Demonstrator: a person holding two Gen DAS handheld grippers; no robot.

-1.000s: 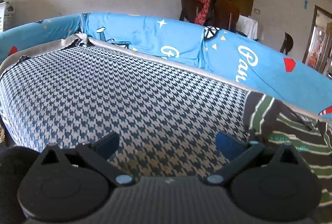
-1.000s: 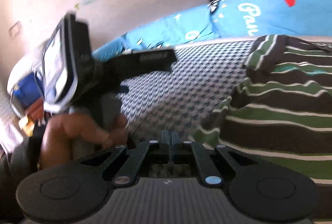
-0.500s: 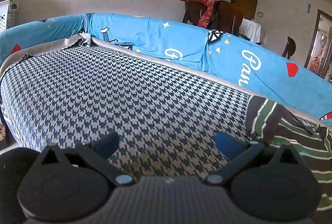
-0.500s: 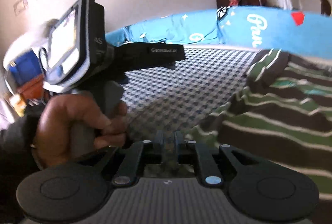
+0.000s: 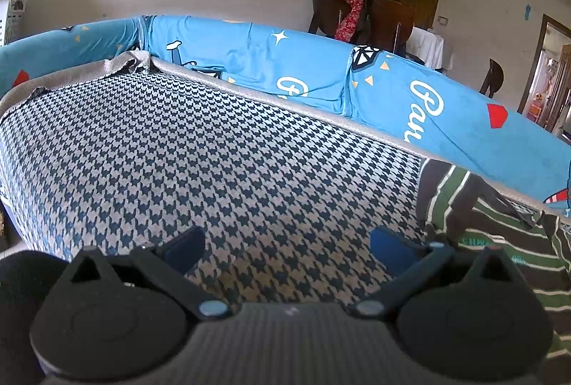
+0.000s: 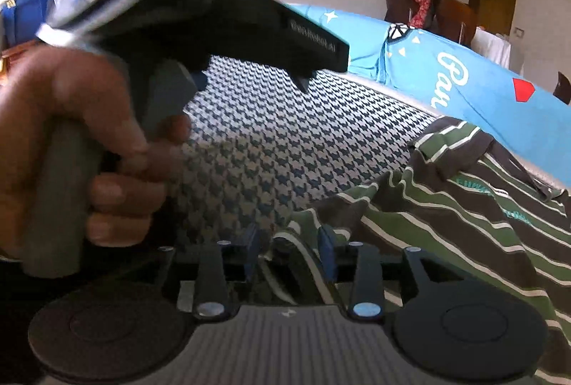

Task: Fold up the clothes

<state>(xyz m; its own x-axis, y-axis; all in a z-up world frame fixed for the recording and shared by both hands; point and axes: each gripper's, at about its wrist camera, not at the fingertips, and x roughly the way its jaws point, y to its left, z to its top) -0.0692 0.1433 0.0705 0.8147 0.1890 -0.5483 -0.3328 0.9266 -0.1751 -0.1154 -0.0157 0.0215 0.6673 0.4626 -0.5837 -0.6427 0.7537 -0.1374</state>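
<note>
Two hand-held grippers: the right hand-held gripper (image 6: 289, 251), jaws partly parted, straddles the striped shirt (image 6: 464, 206) hem at lower right; the left hand-held gripper (image 5: 285, 247) gapes empty, ready to help.

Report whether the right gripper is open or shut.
Open. The right gripper has its blue pads apart, and an edge of the striped shirt lies in the gap, not yet pinched.

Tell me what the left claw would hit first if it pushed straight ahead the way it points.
Probably the checked cover: the open left claw aims low across it. Beyond that lies the blue cushion; depth is unclear. The striped shirt lies off to its right.
</note>
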